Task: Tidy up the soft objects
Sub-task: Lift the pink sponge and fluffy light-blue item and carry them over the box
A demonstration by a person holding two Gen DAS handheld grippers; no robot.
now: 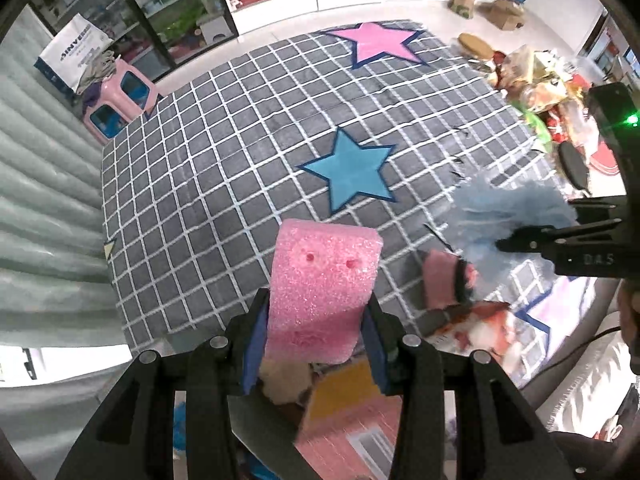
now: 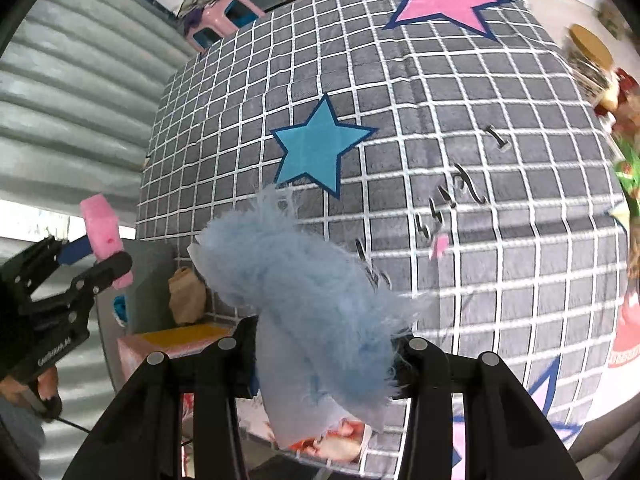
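Note:
A pink foam block [image 1: 320, 280] with two small holes stands upright between the blue-padded fingers of my left gripper [image 1: 316, 300], which is shut on it above the rug. To its right, my right gripper [image 1: 520, 232] is shut on a pale blue fluffy cloth [image 1: 508, 208]. In the right wrist view the blue fluffy cloth [image 2: 304, 280] fills the space between the fingers of my right gripper [image 2: 324, 340] and hangs below them. At far left there, my left gripper [image 2: 104, 248] holds the pink foam block [image 2: 102, 224]. Another pink foam piece [image 1: 444, 280] with a black band lies lower down.
A grey checked rug [image 1: 240, 160] with a blue star [image 1: 352, 172] and a pink star [image 1: 380, 44] spreads below. A pink and yellow box [image 1: 340, 396] and a tan soft thing [image 1: 284, 380] sit under my left gripper. A cluttered pile [image 1: 540, 88] lies right, a pink stool [image 1: 120, 100] left.

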